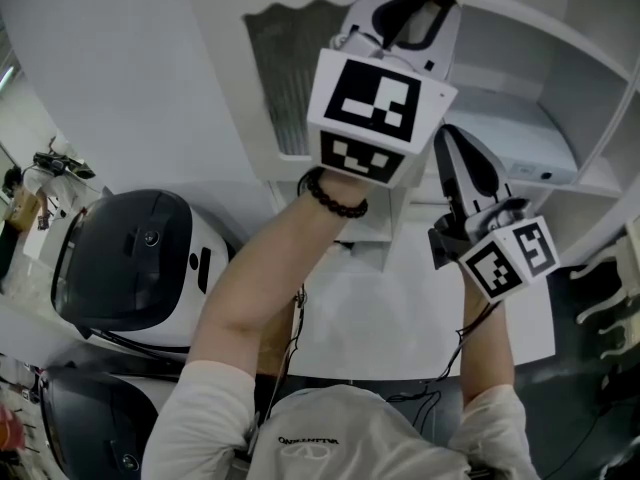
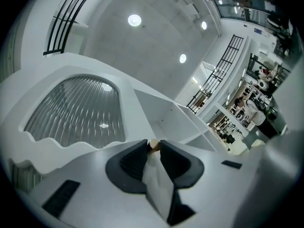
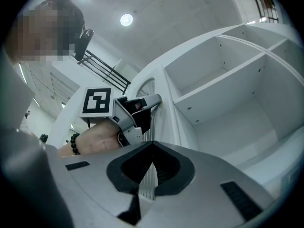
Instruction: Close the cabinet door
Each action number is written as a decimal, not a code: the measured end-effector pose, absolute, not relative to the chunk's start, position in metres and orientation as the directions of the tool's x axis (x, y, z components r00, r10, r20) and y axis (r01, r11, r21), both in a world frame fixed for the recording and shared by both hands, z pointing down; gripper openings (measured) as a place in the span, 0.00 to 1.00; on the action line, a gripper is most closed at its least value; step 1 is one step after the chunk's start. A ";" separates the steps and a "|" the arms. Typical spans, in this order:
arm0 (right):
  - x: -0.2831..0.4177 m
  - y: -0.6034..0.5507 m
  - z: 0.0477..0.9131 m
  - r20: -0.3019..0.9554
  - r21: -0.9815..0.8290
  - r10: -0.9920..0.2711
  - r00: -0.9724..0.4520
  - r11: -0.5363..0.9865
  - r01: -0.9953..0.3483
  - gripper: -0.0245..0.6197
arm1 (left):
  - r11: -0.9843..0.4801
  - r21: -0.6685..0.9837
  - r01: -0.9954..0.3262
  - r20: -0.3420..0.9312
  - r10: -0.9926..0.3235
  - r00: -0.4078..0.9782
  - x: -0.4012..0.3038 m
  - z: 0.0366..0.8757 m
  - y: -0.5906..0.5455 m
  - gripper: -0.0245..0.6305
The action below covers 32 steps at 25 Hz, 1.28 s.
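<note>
Since my left fingers [image 2: 133, 160] pinch the knob [image 2: 154, 145] low in the frame, I should swing the door [image 2: 76, 110], upper left, smoothly toward the cabinet [image 2: 183, 122] without slipping; my right fingers [image 3: 171, 165] are together, empty.

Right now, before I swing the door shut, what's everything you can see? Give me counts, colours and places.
cabinet: one, white, open shelves, ahead and to the right.
cabinet door: one, white frame with ribbed glass, standing open at the cabinet's left.
knob: one, small, tan, between the left jaws.
box: one, white, on a cabinet shelf.
machines: two, rounded, black and white, lower left in the head view.
worktop: one, white, below the cabinet.
ceiling lights: several, white, overhead.
bracelet: one, black beads, on the left wrist.
left gripper: one, white and black, jaws closed on the knob.
right gripper: one, white and black, jaws together, empty.
</note>
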State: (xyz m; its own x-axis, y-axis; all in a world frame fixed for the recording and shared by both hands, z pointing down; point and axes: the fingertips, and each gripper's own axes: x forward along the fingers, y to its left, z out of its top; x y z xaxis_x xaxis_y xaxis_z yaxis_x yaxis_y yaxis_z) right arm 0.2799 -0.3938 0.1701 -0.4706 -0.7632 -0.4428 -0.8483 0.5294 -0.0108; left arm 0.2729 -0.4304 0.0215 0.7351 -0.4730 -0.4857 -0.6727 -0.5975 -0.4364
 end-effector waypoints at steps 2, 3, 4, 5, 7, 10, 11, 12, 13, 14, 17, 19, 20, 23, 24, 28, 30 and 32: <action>0.279 -0.393 0.171 -0.440 -0.010 -0.766 -0.469 0.527 -0.850 0.05 | -0.594 -0.436 -0.676 -0.484 -0.479 0.732 0.273 0.022 -0.432 0.16; 0.279 -0.393 0.172 -0.440 -0.011 -0.767 -0.468 0.526 -0.851 0.05 | -0.592 -0.435 -0.678 -0.483 -0.482 0.731 0.273 0.022 -0.433 0.16; 0.280 -0.394 0.172 -0.440 -0.013 -0.767 -0.467 0.525 -0.851 0.05 | -0.589 -0.435 -0.681 -0.483 -0.485 0.729 0.273 0.022 -0.435 0.16; 0.280 -0.394 0.171 -0.439 -0.015 -0.768 -0.466 0.524 -0.851 0.05 | -0.587 -0.435 -0.683 -0.483 -0.488 0.727 0.274 0.022 -0.436 0.16; 0.281 -0.394 0.171 -0.437 -0.013 -0.770 -0.465 0.522 -0.853 0.05 | -0.584 -0.435 -0.685 -0.480 -0.494 0.725 0.275 0.022 -0.439 0.16; 0.282 -0.393 0.171 -0.439 -0.016 -0.772 -0.460 0.519 -0.855 0.05 | -0.581 -0.435 -0.688 -0.475 -0.501 0.723 0.276 0.022 -0.443 0.16; 0.282 -0.392 0.171 -0.440 -0.017 -0.772 -0.459 0.518 -0.855 0.05 | -0.579 -0.435 -0.689 -0.474 -0.503 0.722 0.276 0.022 -0.444 0.16; 0.283 -0.391 0.172 -0.439 -0.016 -0.773 -0.458 0.517 -0.856 0.05 | -0.578 -0.436 -0.690 -0.474 -0.505 0.722 0.276 0.022 -0.445 0.16; 0.282 -0.391 0.172 -0.439 -0.016 -0.773 -0.459 0.517 -0.856 0.05 | -0.577 -0.436 -0.691 -0.474 -0.506 0.721 0.276 0.022 -0.445 0.16; 0.282 -0.390 0.172 -0.438 -0.015 -0.773 -0.459 0.517 -0.856 0.05 | -0.576 -0.436 -0.692 -0.474 -0.506 0.720 0.276 0.022 -0.444 0.16; 0.281 -0.389 0.174 -0.436 -0.017 -0.774 -0.459 0.517 -0.856 0.05 | -0.575 -0.436 -0.692 -0.475 -0.506 0.720 0.275 0.022 -0.444 0.16; 0.280 -0.388 0.175 -0.435 -0.024 -0.776 -0.456 0.517 -0.856 0.05 | -0.580 -0.433 -0.690 -0.471 -0.507 0.722 0.275 0.022 -0.445 0.16; 0.280 -0.388 0.175 -0.434 -0.028 -0.777 -0.456 0.517 -0.855 0.05 | -0.582 -0.432 -0.689 -0.469 -0.507 0.723 0.276 0.022 -0.445 0.16; 0.279 -0.387 0.176 -0.434 -0.034 -0.779 -0.453 0.516 -0.856 0.05 | -0.590 -0.433 -0.682 -0.469 -0.498 0.729 0.277 0.022 -0.445 0.16; 0.279 -0.385 0.176 -0.434 -0.036 -0.780 -0.451 0.514 -0.857 0.05 | -0.594 -0.435 -0.677 -0.472 -0.490 0.733 0.276 0.022 -0.444 0.16; 0.277 -0.377 0.179 -0.432 -0.043 -0.788 -0.439 0.504 -0.862 0.05 | -0.652 -0.415 -0.635 -0.485 -0.432 0.760 0.271 0.025 -0.438 0.16; 0.276 -0.372 0.180 -0.432 -0.044 -0.791 -0.433 0.498 -0.866 0.05 | -0.679 -0.399 -0.616 -0.491 -0.410 0.769 0.265 0.030 -0.435 0.16; 0.275 -0.368 0.182 -0.430 -0.041 -0.795 -0.427 0.490 -0.871 0.05 | -0.672 -0.410 -0.616 -0.503 -0.397 0.768 0.257 0.034 -0.429 0.15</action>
State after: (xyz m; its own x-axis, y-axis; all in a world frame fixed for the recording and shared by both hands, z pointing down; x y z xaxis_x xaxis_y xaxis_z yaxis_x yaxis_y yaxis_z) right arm 0.2747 -0.3682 0.1817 -0.4269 -0.7955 -0.4301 -0.8709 0.4898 -0.0414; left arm 0.2566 -0.4293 0.0344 0.7677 -0.3975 -0.5026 -0.6164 -0.6725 -0.4097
